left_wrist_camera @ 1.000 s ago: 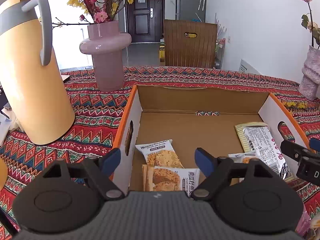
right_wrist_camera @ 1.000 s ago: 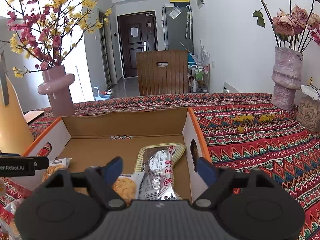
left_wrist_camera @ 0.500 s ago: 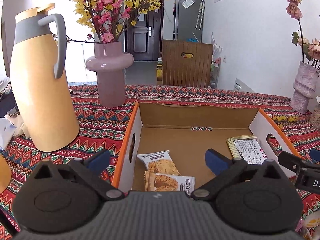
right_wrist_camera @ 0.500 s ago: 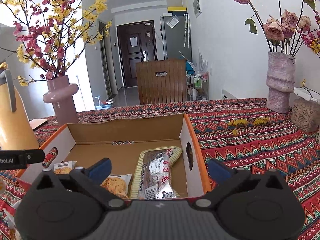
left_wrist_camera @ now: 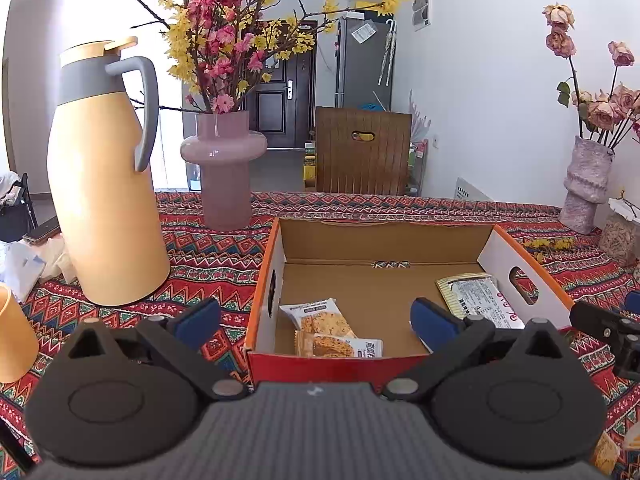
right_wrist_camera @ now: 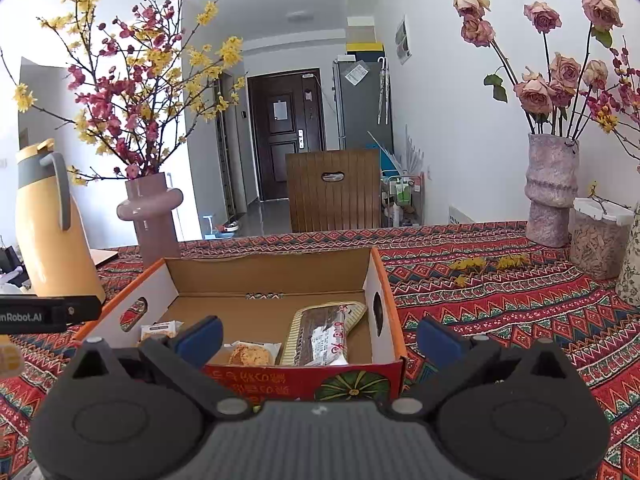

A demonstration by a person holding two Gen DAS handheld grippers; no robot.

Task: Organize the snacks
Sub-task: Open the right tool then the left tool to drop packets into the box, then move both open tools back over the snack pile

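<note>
Fingers, left gripper (left_wrist_camera: 314, 322): spread wide, blue pads (left_wrist_camera: 198, 317) apart, nothing between them; held just in front of the box's near wall.
Fingers, right gripper (right_wrist_camera: 320, 336): likewise spread and released, blue pads (right_wrist_camera: 438, 338) apart, nothing held; also just short of the box's near wall.
Box (left_wrist_camera: 382, 238): open cardboard tray with orange rim and red printed front, cut-out handles in both side walls; sits on the bench between the two grippers' views.
Snacks in box, left side: two cracker packets (left_wrist_camera: 318, 317), one partly overlapping the other, near the left wall.
Snacks in box, right side: long striped packet (left_wrist_camera: 478, 298) lying flat along the right wall; in the right wrist view it shows as a dark bar in clear wrap (right_wrist_camera: 326, 330).
Snacks in box, middle front: single biscuit packet (right_wrist_camera: 252, 353) just beside the long packet.
Bench (right_wrist_camera: 500, 300): covered with a red patterned cloth.
Jug (left_wrist_camera: 106, 184): tall, yellow with grey handle, upright, left of the box.
Pink vase (left_wrist_camera: 224, 168): holds pink and yellow blossom branches, behind the box's left corner.
Textured vase (right_wrist_camera: 552, 190): holds dried roses, far right of bench.
Chair (left_wrist_camera: 362, 150): wooden back, beyond the bench.
</note>
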